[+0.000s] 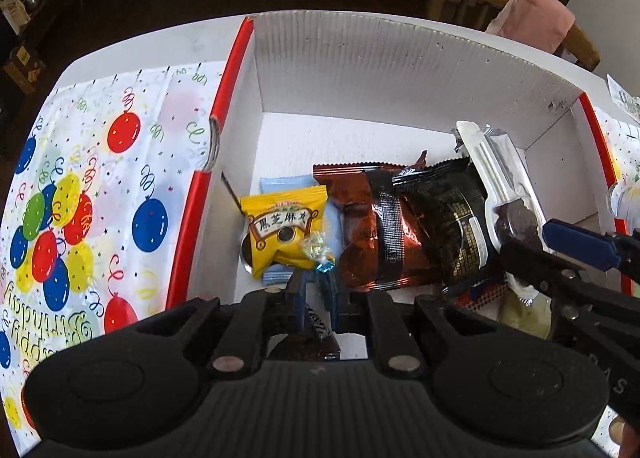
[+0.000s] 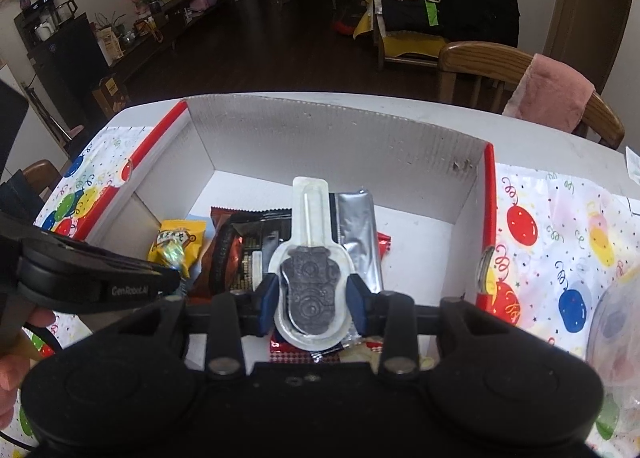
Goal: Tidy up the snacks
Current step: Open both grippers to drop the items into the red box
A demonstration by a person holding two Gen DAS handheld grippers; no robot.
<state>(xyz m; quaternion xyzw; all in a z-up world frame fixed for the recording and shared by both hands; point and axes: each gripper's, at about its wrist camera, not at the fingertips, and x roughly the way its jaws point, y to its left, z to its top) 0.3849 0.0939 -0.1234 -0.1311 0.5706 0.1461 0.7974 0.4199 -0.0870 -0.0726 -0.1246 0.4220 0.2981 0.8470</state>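
Observation:
A white cardboard box (image 1: 400, 69) with red rims holds several snacks: a yellow packet (image 1: 280, 234), a brown foil packet (image 1: 360, 225) and a black packet (image 1: 440, 225). My left gripper (image 1: 318, 290) points down into the box's near left part, shut on the twisted tail of a small clear-wrapped candy (image 1: 320, 254). My right gripper (image 2: 312, 298) holds a chocolate lollipop in a clear pack (image 2: 310, 290). Its blue fingers (image 2: 267, 298) press the pack's sides, above the snacks, stick pointing to the far wall. That pack (image 1: 500, 197) also shows in the left wrist view.
The box (image 2: 489, 185) sits on a balloon-print tablecloth (image 1: 100, 177). A silver packet (image 2: 356, 238) and a red checkered packet (image 2: 288, 354) lie under the lollipop. A clear plastic container (image 2: 616, 330) stands at the right. A wooden chair with pink cloth (image 2: 552, 93) stands behind the table.

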